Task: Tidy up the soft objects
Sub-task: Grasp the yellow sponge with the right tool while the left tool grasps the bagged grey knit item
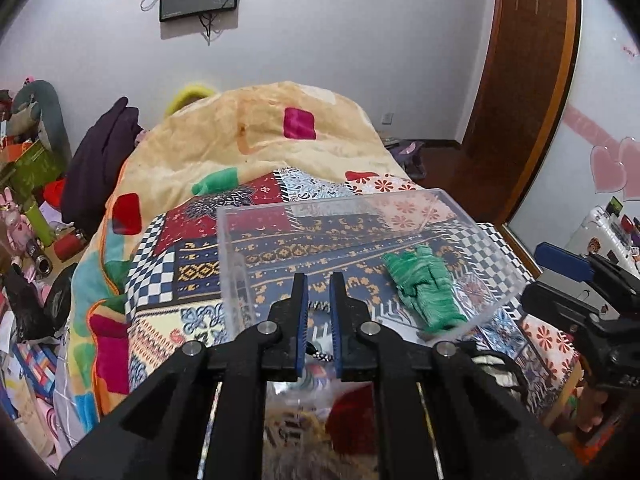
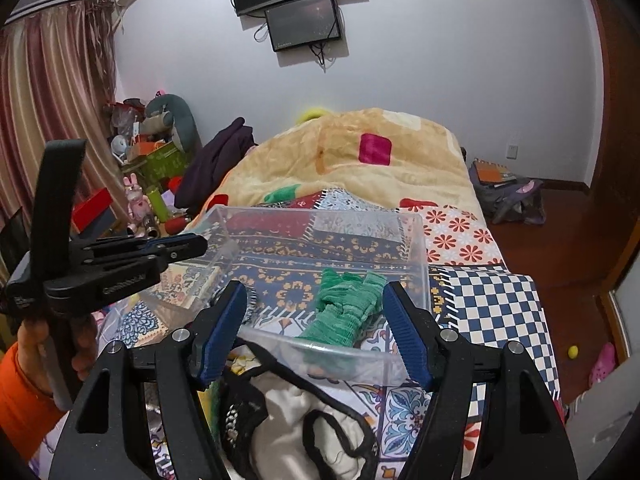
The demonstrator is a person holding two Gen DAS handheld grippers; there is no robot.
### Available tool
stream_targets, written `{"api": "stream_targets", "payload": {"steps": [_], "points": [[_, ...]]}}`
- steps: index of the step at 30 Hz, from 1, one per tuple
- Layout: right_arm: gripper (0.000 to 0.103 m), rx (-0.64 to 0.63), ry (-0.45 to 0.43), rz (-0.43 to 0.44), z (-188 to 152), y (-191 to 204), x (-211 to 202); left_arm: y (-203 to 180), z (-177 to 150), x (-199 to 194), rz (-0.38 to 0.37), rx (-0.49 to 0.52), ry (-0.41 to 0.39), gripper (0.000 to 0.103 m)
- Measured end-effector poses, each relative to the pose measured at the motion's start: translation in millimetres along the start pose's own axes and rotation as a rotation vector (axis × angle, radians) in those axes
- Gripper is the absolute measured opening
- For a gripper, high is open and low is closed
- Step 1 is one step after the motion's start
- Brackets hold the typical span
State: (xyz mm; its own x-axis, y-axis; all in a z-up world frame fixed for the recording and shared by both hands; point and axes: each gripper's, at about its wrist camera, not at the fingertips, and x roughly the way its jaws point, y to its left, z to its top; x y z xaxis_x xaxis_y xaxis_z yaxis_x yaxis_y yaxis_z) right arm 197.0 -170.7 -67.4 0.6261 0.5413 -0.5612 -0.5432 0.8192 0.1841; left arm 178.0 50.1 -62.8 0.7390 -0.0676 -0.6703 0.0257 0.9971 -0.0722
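Green glove in bin, between open jaws

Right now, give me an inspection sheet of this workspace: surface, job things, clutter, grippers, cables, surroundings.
Surface: bed under a patchwork sheet, blanket heaped at the far end.
Job's things: clear bin on the sheet, green cloth inside it; white cloth with black cord outside the bin's near wall.
Clutter: toys and boxes piled left of the bed; bag on the floor to the right.
Grippers: left gripper almost shut, empty, over the bin; right gripper open, empty, jaws either side of the green cloth.
Cables: wires hang under the wall screens.
Surroundings: curtain, wooden door.
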Motion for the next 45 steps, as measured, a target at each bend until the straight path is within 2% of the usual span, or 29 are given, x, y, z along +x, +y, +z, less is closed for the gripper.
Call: {"api": "stream_targets", "payload": {"steps": [3, 5, 9, 11, 14, 20, 23, 28, 34, 38, 42, 45], "points": [[0.067, -0.01, -0.016, 0.002, -4, 4, -8, -2, -9, -19, 0.001, 0.001, -0.032, 0.021], [0.067, -0.011, -0.03, 0.008, -6, 8, -14, -3, -16, -31, -0.002, -0.005, -0.054, 0.032], [0.067, -0.017, -0.055, 0.021, -10, 14, -25, -7, -32, -55, 0.001, -0.018, -0.096, 0.045], [0.067, -0.023, -0.07, 0.024, -11, 17, -31, -8, -40, -64, 0.008, -0.027, -0.113, 0.057], [0.067, -0.025, -0.081, 0.039, -14, 21, -37, -6, -53, -75, 0.033, -0.042, -0.131, 0.069], [0.067, -0.04, -0.055, 0.044, -26, 32, -36, -4, -81, -77, 0.096, -0.038, -0.114, 0.082], [0.067, -0.058, -0.028, 0.044, -35, 40, -30, -3, -94, -67, 0.1, -0.041, -0.077, 0.083], [0.067, -0.074, 0.036, 0.091, -50, 51, -17, -3, -115, -44, 0.095, -0.055, -0.003, 0.083], [0.054, -0.142, 0.075, 0.114, -61, 68, -8, -2, -128, -32, 0.106, -0.068, 0.033, 0.082], [0.043, -0.173, 0.104, 0.107, -65, 71, -1, -4, -133, -32, 0.092, -0.059, 0.034, 0.072], [0.024, -0.183, 0.129, 0.075, -67, 69, 7, 0, -141, -24, 0.048, -0.08, 0.07, 0.058], [0.022, -0.19, 0.126, 0.071, -68, 70, 7, 1, -142, -27, 0.043, -0.086, 0.06, 0.046]]}}
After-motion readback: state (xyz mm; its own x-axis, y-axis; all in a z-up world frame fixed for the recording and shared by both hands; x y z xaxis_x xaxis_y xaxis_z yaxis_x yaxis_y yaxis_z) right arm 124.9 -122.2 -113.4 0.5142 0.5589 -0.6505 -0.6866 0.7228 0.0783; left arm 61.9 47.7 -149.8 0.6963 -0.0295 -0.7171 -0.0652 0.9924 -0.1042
